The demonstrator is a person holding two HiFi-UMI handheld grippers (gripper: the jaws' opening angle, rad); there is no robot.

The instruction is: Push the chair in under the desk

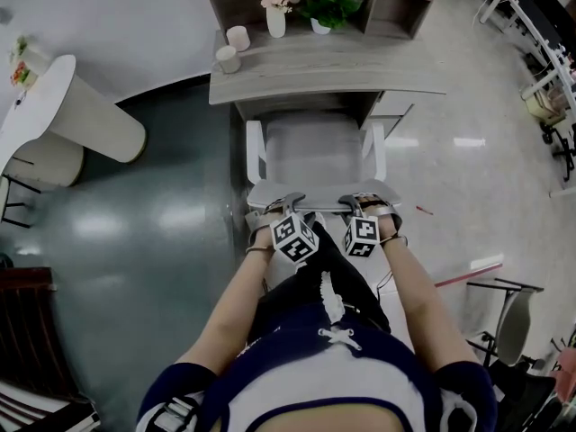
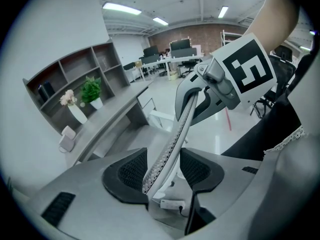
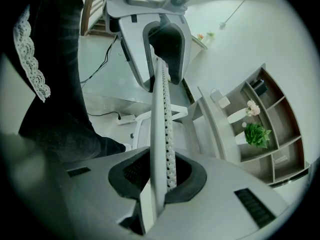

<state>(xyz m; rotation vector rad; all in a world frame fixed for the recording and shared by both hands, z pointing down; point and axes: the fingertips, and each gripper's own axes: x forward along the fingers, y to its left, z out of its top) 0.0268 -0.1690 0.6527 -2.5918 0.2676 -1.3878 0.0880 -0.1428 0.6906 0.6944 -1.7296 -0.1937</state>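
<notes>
a: where's the chair (image 1: 315,151)?

b: squarely in front of the surface (image 1: 315,75), facing its knee opening. the front of the seat is at the surface's edge. most of the seat and the whole backrest are out on the person's side.

a: and the tools?

b: both are on the top rim of the backrest, side by side. the left tool (image 1: 281,207) has its jaws wide apart. the rim runs slantwise between them, near one pad low down, with a gap showing at the other. the right tool (image 1: 360,205) is closed onto the rim, a pad on each face.

a: anything to read?

b: only the black-and-white square patterns on the left tool's marker cube (image 1: 294,238) and its twin on the right tool.

a: what's on the surface?

b: a white vase of pale flowers (image 1: 276,12), a green plant in a white pot (image 1: 328,7) and two pale cups (image 1: 232,48) near its left end.
</notes>
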